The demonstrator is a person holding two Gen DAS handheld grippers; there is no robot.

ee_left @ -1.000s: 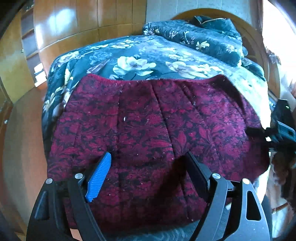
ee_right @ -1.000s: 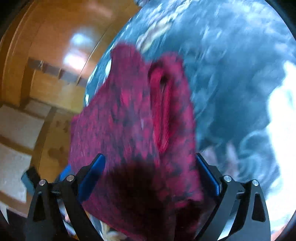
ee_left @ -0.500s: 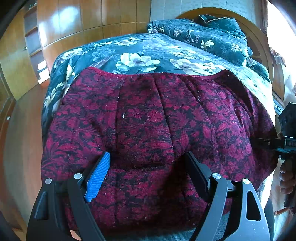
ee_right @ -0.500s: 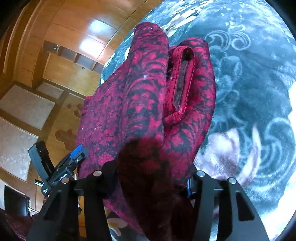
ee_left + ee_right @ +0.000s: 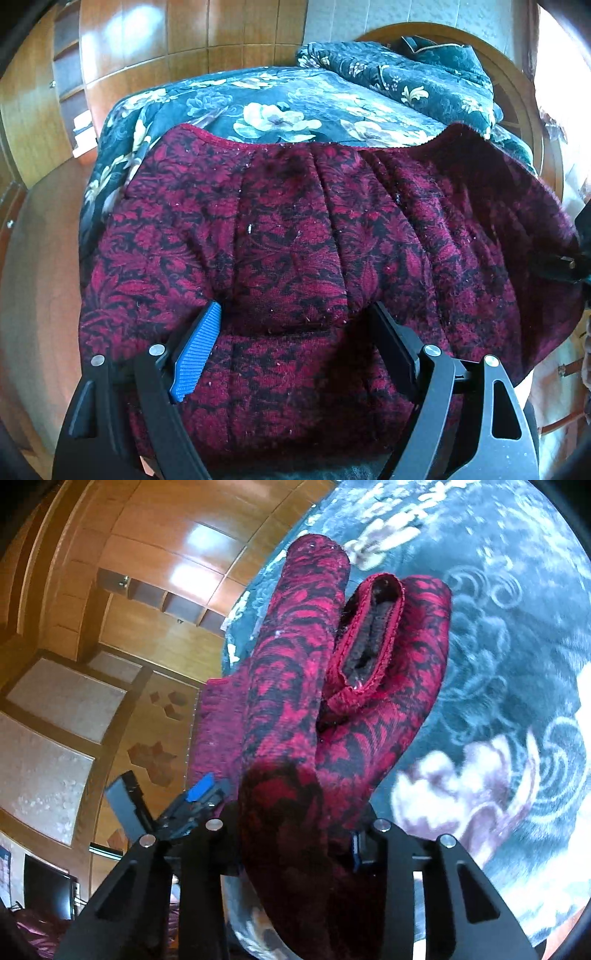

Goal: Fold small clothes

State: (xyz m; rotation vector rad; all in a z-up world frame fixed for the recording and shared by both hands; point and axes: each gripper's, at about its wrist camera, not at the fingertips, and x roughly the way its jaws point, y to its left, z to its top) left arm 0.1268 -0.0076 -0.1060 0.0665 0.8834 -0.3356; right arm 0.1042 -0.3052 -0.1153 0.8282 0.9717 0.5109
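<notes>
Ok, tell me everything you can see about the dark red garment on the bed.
The garment is a fuzzy knit, dark red with a black leafy pattern, flecked with lint, with a red-trimmed edge. It lies spread in soft folds over the flowered bedspread. The left tongs stand wide, with a hump of it between the fingers. The right tongs have just been closing and now pinch a bunched part; a hemmed opening with a darker inside shows there.

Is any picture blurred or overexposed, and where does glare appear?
Left wrist view: sharp garment, window at right overexposed, glare on wood panels. Right wrist view: garment sharp, bedspread soft, bright patch on cabinet.
</notes>
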